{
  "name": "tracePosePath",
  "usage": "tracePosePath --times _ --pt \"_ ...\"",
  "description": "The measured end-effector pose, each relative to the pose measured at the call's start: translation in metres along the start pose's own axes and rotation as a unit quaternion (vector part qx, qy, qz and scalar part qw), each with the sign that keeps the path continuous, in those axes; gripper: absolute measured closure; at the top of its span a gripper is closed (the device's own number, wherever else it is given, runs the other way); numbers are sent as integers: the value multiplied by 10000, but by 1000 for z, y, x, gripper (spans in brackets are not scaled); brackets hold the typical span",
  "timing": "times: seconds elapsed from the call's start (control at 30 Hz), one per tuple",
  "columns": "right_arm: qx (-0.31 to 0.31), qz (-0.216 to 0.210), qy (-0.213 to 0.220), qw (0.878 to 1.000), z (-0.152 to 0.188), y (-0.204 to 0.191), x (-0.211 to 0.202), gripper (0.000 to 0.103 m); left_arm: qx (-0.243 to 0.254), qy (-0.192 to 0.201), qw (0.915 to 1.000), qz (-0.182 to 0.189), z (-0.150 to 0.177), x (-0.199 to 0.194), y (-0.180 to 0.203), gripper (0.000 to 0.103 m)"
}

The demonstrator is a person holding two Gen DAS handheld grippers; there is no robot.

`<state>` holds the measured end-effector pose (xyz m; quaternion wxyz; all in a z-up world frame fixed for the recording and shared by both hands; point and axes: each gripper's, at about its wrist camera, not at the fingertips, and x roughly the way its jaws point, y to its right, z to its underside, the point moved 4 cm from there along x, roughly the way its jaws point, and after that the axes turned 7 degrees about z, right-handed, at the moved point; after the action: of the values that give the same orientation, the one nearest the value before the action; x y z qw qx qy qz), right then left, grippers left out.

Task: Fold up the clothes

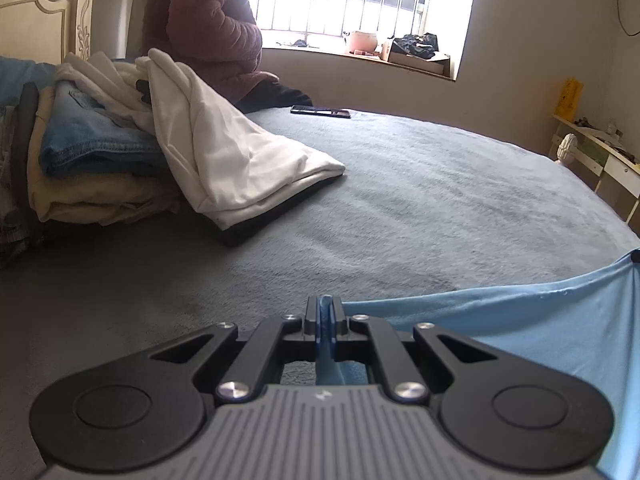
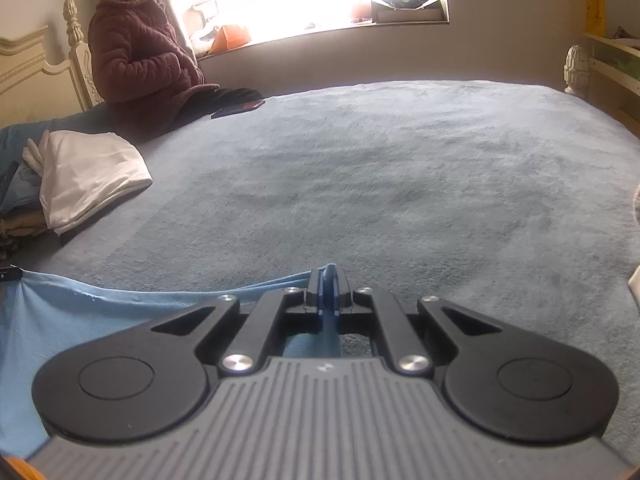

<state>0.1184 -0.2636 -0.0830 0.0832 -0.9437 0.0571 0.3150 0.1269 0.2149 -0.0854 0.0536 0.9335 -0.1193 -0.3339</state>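
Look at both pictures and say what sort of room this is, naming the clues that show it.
Most likely a home bedroom. A wide bed with a grey-blue cover fills both views, a carved cream headboard stands at its end, and a pile of folded clothes lies on it.

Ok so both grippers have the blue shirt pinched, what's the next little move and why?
Probably carry both grippers forward and lay the light blue garment flat on the open grey blanket. The left gripper and right gripper each pinch an edge, the cloth spans between them, and the pile of clothes sits clear to the left.
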Motion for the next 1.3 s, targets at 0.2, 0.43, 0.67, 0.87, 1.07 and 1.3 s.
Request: tracePosePath --times 0.2,0.43,0.67,0.87,1.07,1.3 --pt "-9 7 -126 9999 3 -3 15 101 -99 -83 9999 -55 5 8 -7 98" --pt "-13 12 -309 9995 10 -2 34 101 -178 -268 9994 -105 12 21 -16 98" --pt "471 -148 -707 9963 26 9 63 97 -533 -625 9966 -68 21 36 -27 82" --pt "1215 -78 -687 9902 26 30 51 71 -1015 -395 9938 -214 11 13 -42 37" --pt "1716 94 -498 9839 31 61 -1 69 -1409 -148 9893 -358 6 -41 -62 36" --pt "1993 -65 -598 9781 68 75 -77 62 -1562 -474 9866 -23 27 -110 -64 36"
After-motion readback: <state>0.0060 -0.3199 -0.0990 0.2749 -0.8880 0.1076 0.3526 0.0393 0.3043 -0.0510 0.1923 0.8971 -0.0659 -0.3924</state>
